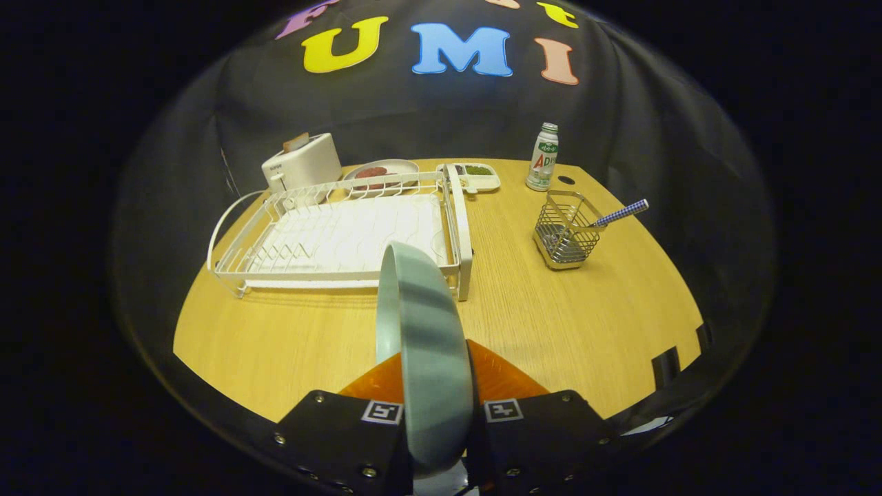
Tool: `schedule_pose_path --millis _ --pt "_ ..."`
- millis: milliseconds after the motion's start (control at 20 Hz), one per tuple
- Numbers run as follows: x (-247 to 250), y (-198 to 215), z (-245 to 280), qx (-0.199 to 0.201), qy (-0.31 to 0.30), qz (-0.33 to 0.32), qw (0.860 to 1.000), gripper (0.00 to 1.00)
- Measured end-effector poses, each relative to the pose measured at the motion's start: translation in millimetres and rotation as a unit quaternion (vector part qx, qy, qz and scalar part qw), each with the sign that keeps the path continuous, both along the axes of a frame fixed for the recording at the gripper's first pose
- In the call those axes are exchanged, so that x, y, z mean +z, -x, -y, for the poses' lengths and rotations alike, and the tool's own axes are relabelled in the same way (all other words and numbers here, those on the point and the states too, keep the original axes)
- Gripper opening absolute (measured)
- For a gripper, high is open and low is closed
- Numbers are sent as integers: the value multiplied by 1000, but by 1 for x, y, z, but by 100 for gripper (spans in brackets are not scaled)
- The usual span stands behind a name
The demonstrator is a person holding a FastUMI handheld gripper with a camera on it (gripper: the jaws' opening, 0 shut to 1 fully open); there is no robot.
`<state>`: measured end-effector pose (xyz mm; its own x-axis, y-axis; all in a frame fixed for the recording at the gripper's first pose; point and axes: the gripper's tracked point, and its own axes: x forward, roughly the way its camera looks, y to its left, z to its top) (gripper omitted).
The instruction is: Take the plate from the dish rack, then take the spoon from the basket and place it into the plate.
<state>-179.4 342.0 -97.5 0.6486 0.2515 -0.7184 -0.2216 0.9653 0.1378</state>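
Grey-green in colour, the plate (pixel 420 344) is seen held on edge, upright, between the two fingers of the tongs (pixel 437 393), which are closed against its two faces; the plate's rim rises ahead of the fingers and overlaps the near right corner of the dish rack (pixel 331 238) in the view. A light wooden counter (pixel 572 324) is recorded beneath, with the plate held above its near part and clear of the rack. The white wire dish rack is noted on the left half of the counter, its tray bare of crockery. A small wire basket (pixel 563 231) is observed to the right of the rack, well apart from it, and the spoon (pixel 620 214) is seen standing in it, its checked handle leaning out over the right side. Behind the rack, a white toaster (pixel 303 164) is located at the far left, a slice of bread showing in its slot. Next to it a round dish (pixel 382 170) with dark food and a white compartment tray (pixel 475 176) with green contents are recorded. A small bottle (pixel 543 157) is seen upright at the far edge, beyond the basket. A dark round hole (pixel 566 180) in the counter is noted just beside the bottle.
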Motion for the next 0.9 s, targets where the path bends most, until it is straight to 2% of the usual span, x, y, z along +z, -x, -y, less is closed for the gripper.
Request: schedule_pose_path --millis 250,450,700,900 --pt "-12 -6 -11 2 -70 -29 997 28" --pt "-25 0 -34 12 -137 -65 988 28" --pt "-43 13 -65 8 -215 -120 969 28" --pt "-58 27 -87 14 -275 -179 945 29"
